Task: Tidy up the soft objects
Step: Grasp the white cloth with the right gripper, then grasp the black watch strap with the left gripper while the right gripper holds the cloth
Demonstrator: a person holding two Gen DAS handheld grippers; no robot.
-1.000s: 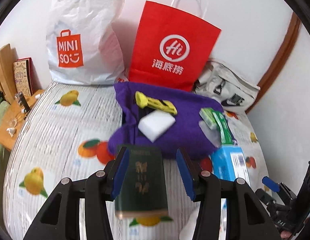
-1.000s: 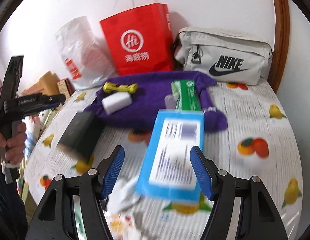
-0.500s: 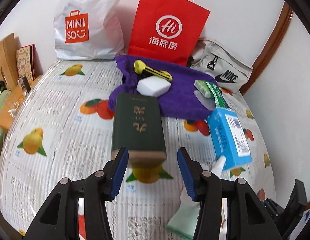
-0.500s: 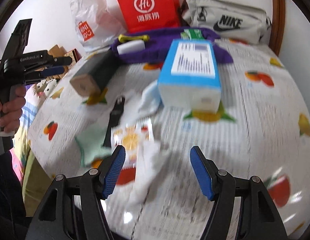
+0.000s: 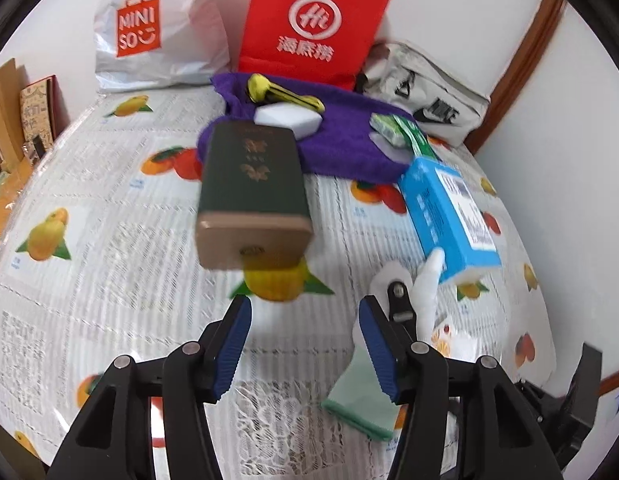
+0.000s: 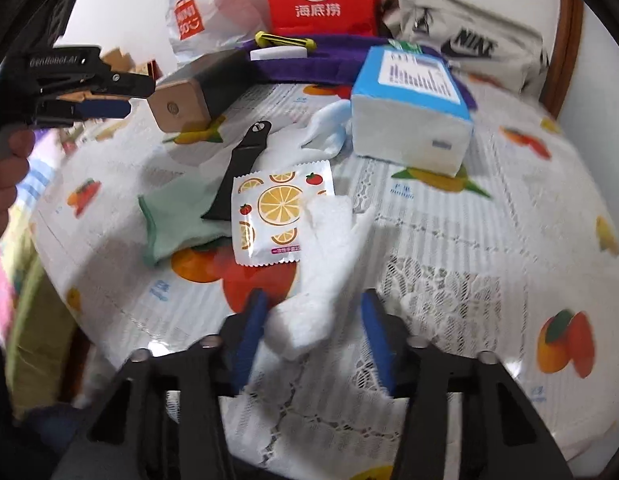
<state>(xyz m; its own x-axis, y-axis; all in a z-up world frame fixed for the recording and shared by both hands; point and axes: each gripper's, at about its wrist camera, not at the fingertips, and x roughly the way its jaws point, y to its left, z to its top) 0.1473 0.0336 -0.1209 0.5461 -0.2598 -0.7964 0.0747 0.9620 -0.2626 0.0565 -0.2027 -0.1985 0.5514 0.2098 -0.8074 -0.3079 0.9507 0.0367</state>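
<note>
A white cloth [image 6: 329,264] lies on the fruit-print table cover, its near end between the open fingers of my right gripper [image 6: 309,328]. A mint-green cloth [image 6: 177,216] lies to its left, under a black tool [image 6: 245,164] and beside a lemon-print sachet [image 6: 281,212]. A pale blue-white cloth [image 6: 329,124] rests against the blue tissue pack [image 6: 409,108]. My left gripper [image 5: 305,340] is open and empty, just short of the dark green box [image 5: 253,184]. The green cloth [image 5: 357,396] shows by its right finger. A purple towel [image 5: 341,140] lies at the back.
On the purple towel sit a white sponge [image 5: 289,120], a yellow tool [image 5: 281,92] and green packets [image 5: 401,132]. A red paper bag [image 5: 313,28], a white Miniso bag [image 5: 149,36] and a grey Nike pouch [image 5: 429,100] stand against the wall.
Both grippers have pulled back toward the near edge of the table. The right gripper has dropped low, so the white cloth now lies between its fingers.
</note>
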